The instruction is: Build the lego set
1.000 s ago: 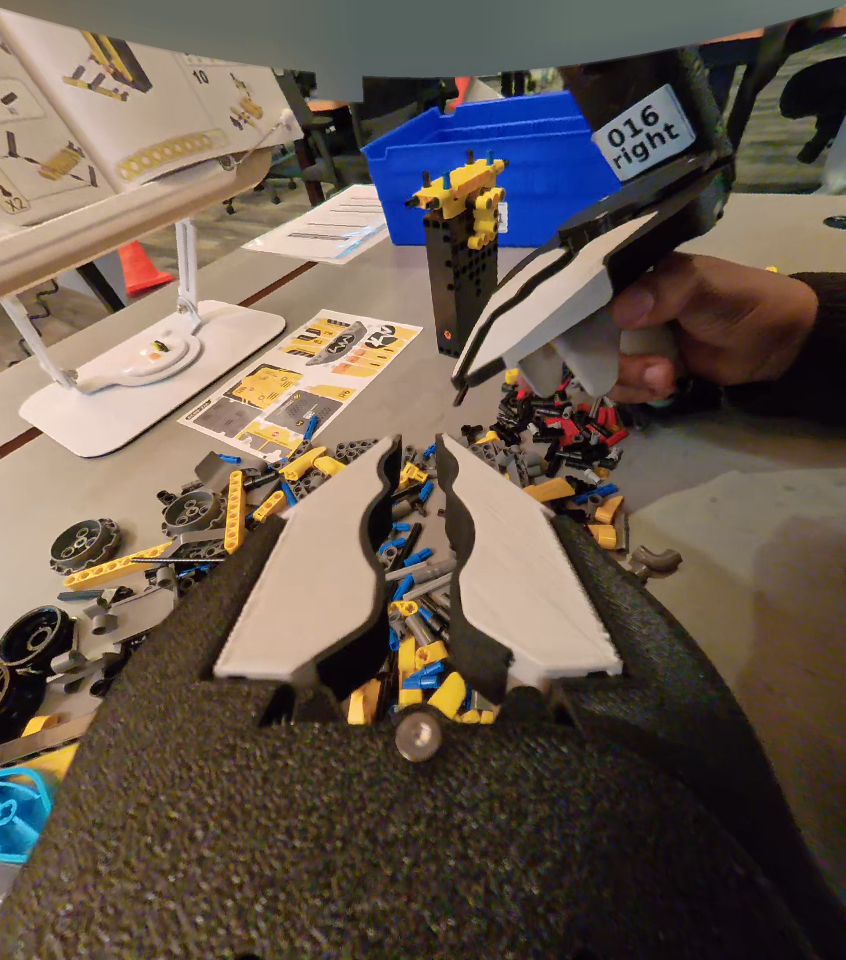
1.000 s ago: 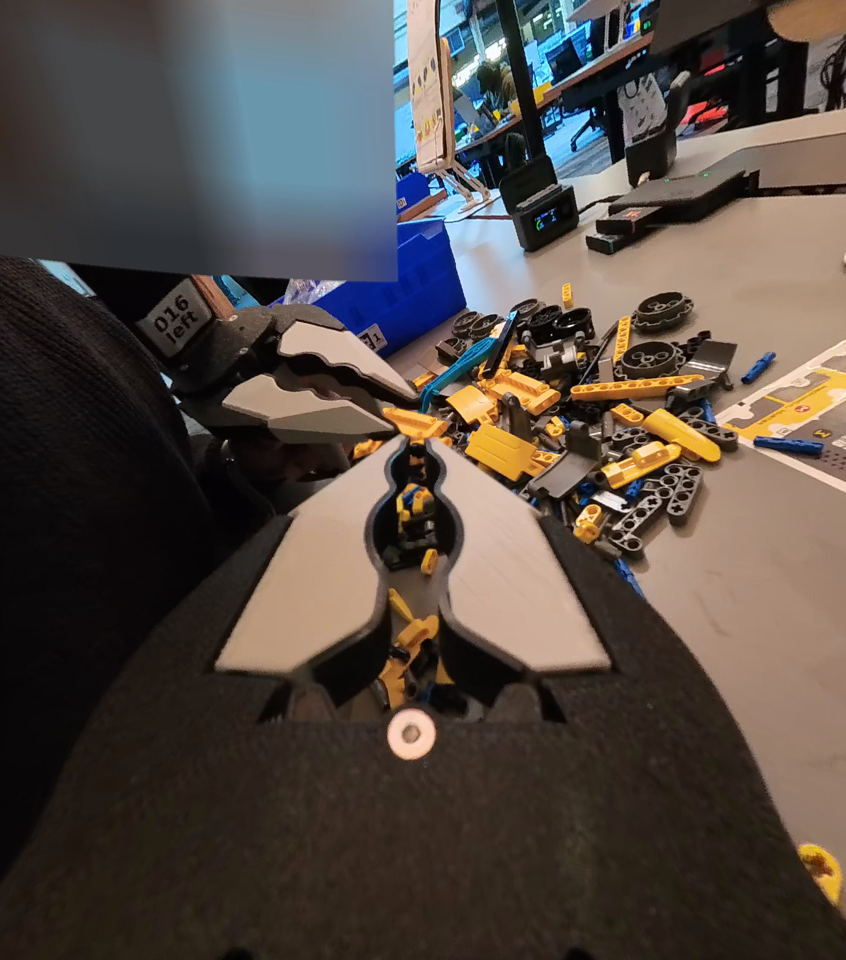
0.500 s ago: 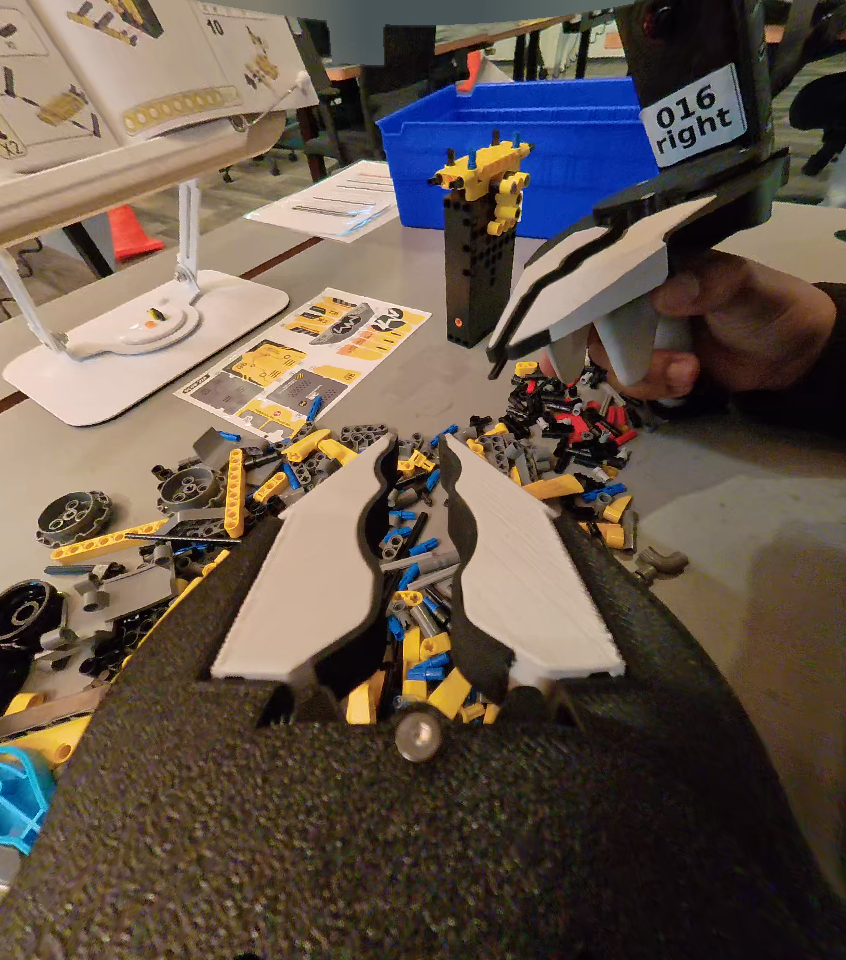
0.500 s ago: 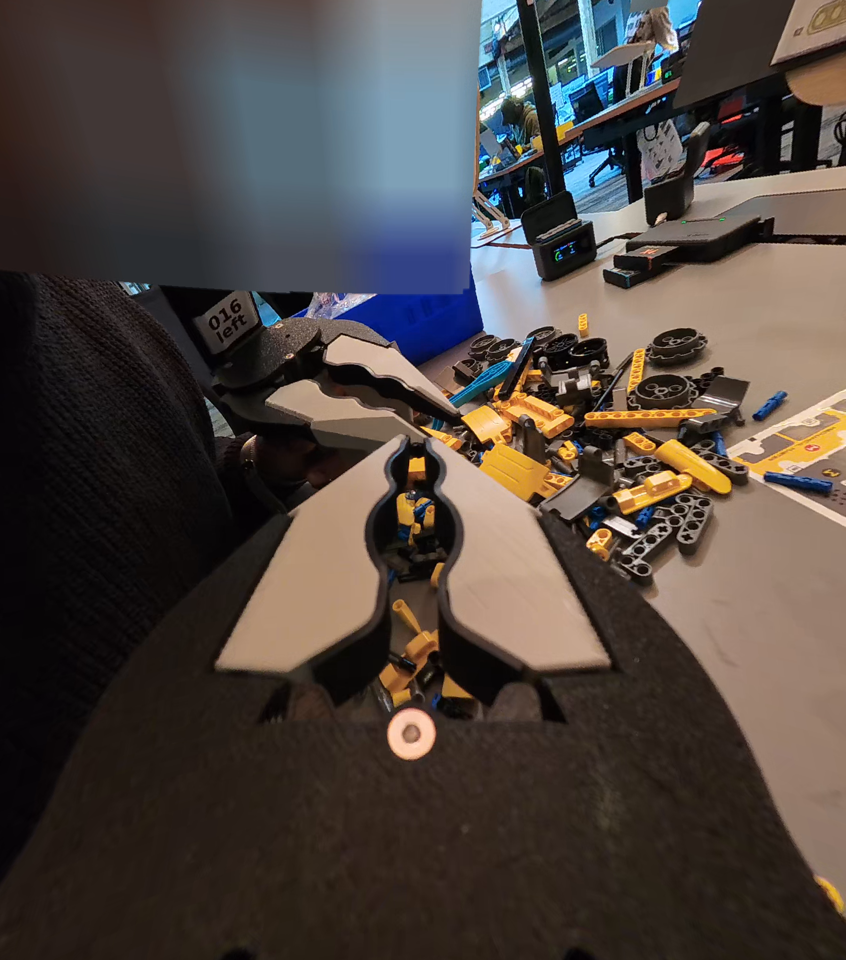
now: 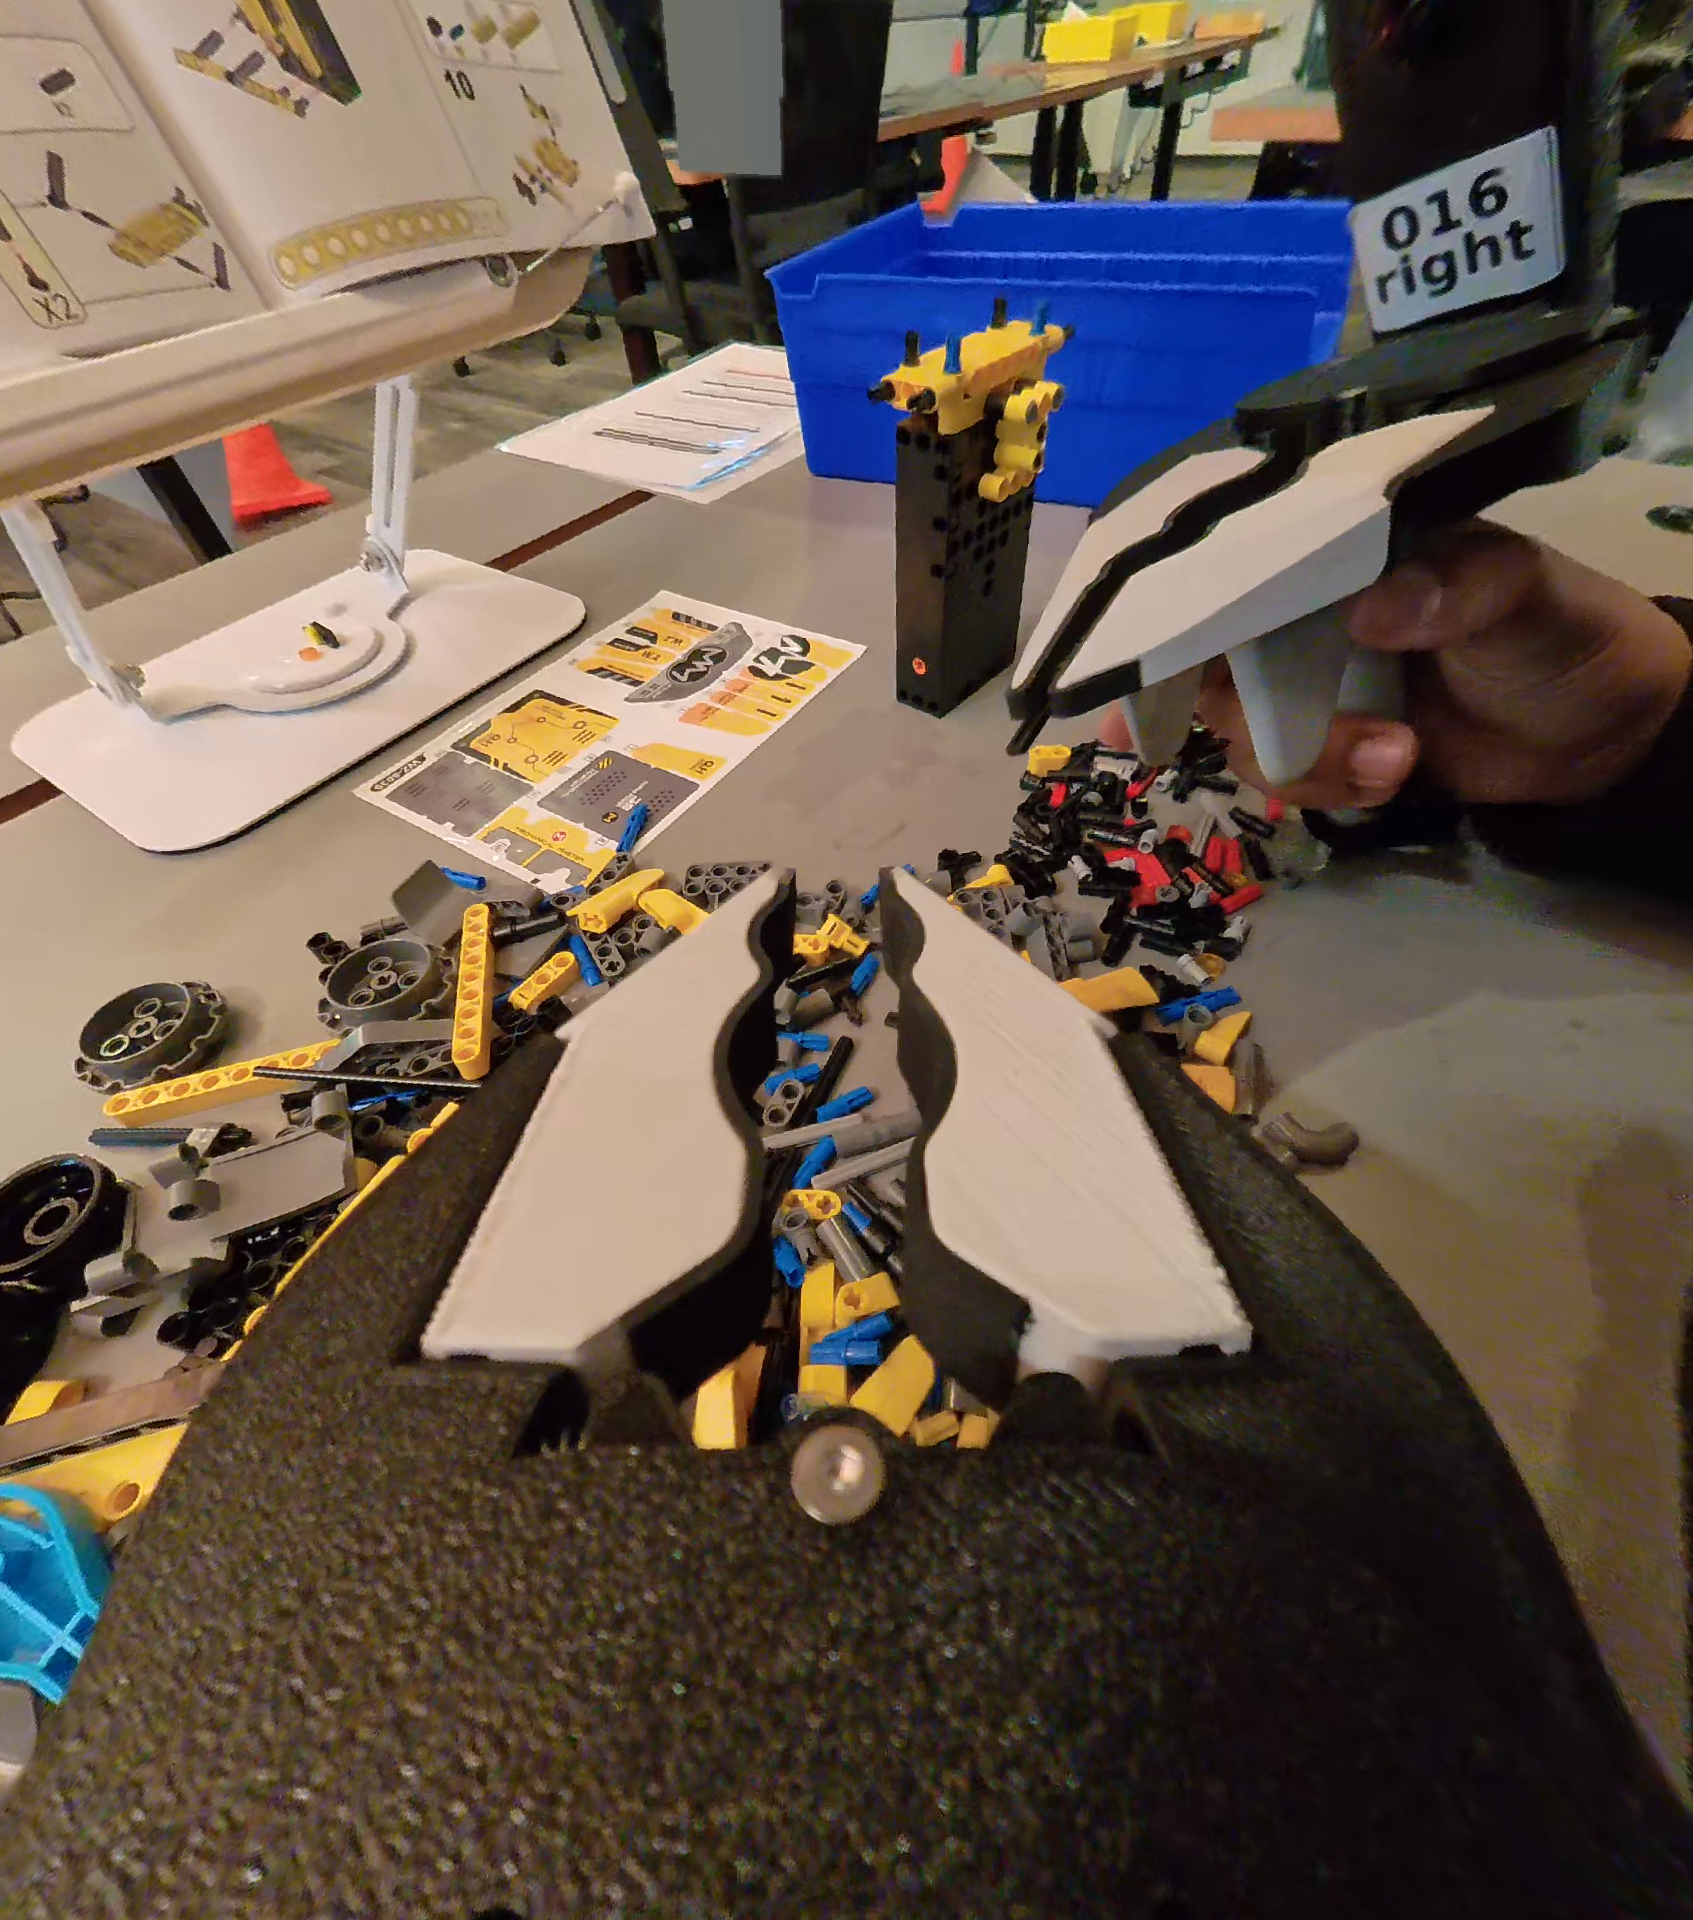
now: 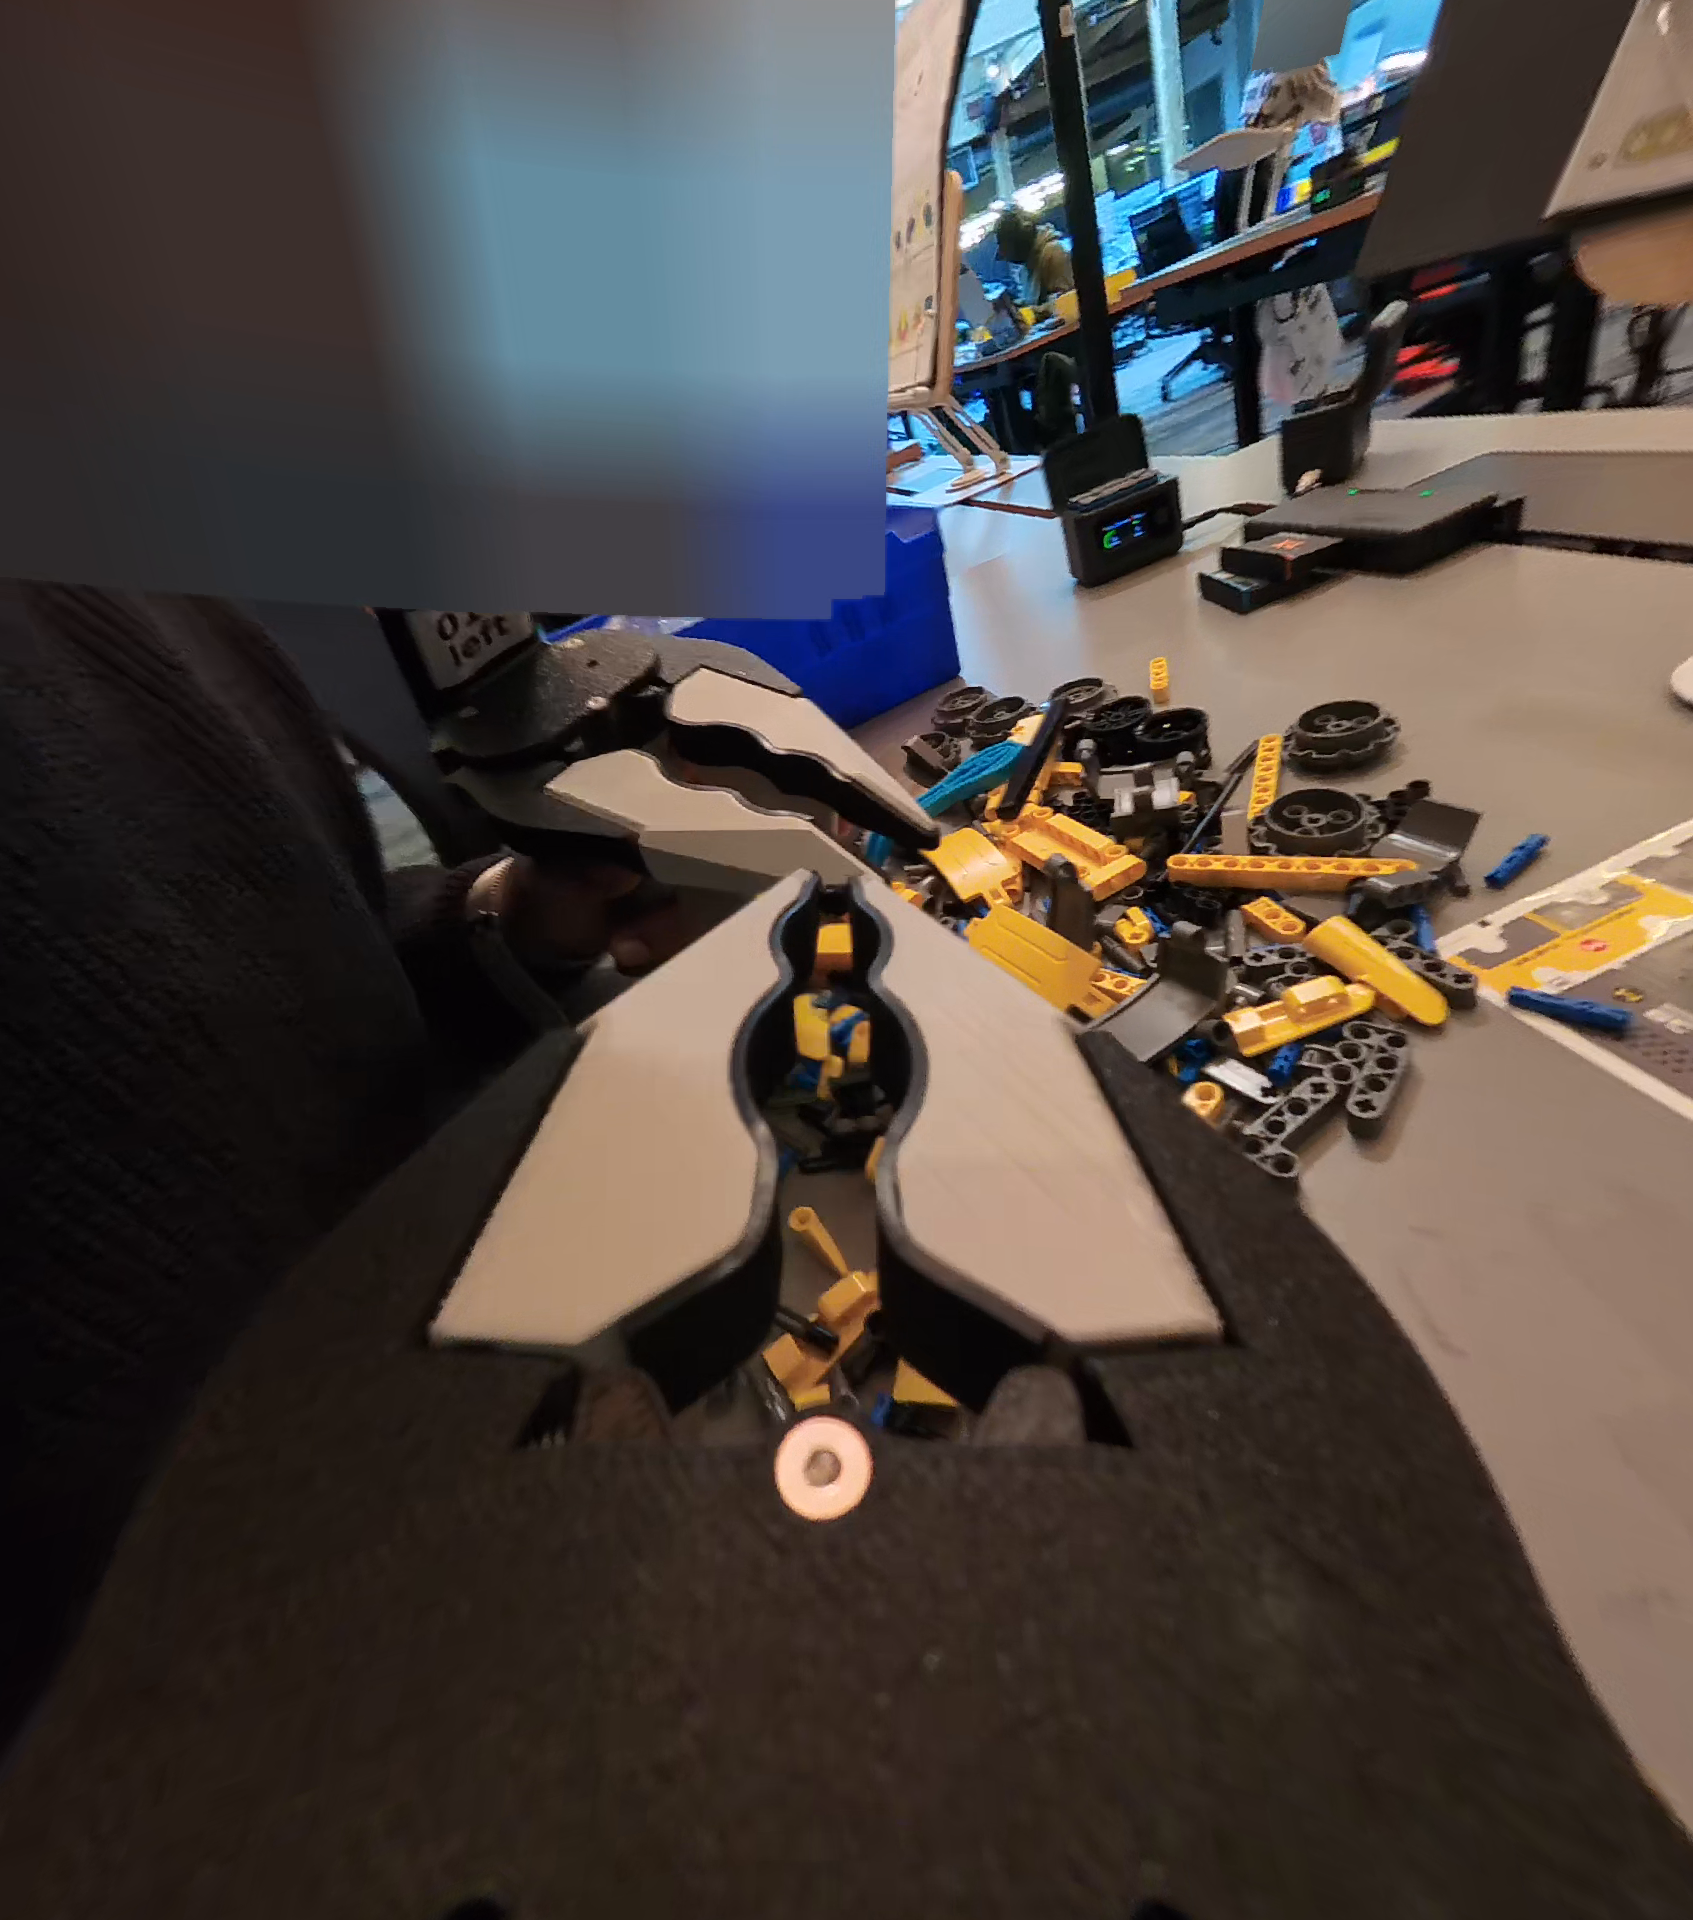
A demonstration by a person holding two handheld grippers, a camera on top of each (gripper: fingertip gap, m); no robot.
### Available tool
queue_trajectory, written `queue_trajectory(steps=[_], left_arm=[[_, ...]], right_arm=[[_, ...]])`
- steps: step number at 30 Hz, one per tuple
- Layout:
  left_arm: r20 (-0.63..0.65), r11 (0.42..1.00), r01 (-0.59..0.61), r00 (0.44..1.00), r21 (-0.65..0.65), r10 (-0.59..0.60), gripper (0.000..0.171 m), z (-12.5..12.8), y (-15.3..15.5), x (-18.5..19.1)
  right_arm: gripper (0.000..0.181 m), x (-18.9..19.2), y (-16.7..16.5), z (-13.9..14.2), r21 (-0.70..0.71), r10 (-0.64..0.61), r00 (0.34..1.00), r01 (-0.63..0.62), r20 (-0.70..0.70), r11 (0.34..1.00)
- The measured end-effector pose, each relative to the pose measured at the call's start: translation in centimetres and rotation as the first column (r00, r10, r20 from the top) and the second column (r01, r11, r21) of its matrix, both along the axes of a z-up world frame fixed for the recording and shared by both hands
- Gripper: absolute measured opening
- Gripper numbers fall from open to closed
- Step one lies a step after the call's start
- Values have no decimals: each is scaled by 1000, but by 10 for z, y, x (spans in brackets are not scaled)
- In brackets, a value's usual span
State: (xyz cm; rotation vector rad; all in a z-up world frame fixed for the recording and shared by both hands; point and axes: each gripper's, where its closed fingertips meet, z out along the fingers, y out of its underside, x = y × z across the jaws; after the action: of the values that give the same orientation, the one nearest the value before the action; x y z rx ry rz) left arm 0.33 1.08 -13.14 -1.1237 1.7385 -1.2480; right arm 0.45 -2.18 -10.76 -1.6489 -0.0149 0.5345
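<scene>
Two grippers over a grey table [image 5: 198, 935] strewn w/ building-toy parts. Far left: black wheels [image 5: 146, 1029], white stand [image 5: 302, 665] w/ instruction booklet. Centre: left gripper [image 5: 834, 883], jaws a narrow gap apart, empty, above yellow/blue/grey parts pile [image 5: 821, 1143]. Behind: black-and-yellow tower [image 5: 961, 561], blue bin [image 5: 1081, 301]. Right: right gripper [image 5: 1013, 727], tips nearly closed, nothing held, just above red/black pins [image 5: 1154, 842].

right gripper [image 5: 1013, 727] lifted, left gripper [image 5: 834, 883] raised slightly
</scene>
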Motion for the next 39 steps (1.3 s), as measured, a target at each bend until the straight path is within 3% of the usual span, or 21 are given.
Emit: queue_trajectory(steps=[6,12,21,24,26,28,30,35,39], left_arm=[[1,994,70,998,-79,-70,15,6,-12,-8],[1,905,247,965,-347,-263,15,22,-33,-22],[-16,871,133,987,-473,-160,15,25,-1,-14],[-119,888,120,974,-444,-191,15,6,-7,-15],[-237,929,67,958,-364,-162,15,-15,-12,-17],[-344,983,-35,939,-183,-30,14,-37,-9,-22],[-369,993,-107,926,-49,81,13,-44,-9,-31],[-410,986,-146,906,-79,101,12,-49,-30,-48],[-462,990,-142,879,-20,116,12,-64,-35,-51]], right_arm=[[5,-4,-5,6,9,-47,990,47,132,999],[5,-16,-14,23,75,-60,967,43,246,996],[5,-12,-21,32,118,-102,964,75,244,990],[5,-8,-24,35,139,-123,967,93,223,986],[5,-6,-27,35,145,-132,969,103,207,984],[5,-4,-31,29,135,-151,967,125,204,983],[5,1,-37,21,124,-189,960,166,206,978],[5,13,-51,24,153,-253,955,230,154,961],[5,12,-56,34,196,-234,968,213,89,957]])
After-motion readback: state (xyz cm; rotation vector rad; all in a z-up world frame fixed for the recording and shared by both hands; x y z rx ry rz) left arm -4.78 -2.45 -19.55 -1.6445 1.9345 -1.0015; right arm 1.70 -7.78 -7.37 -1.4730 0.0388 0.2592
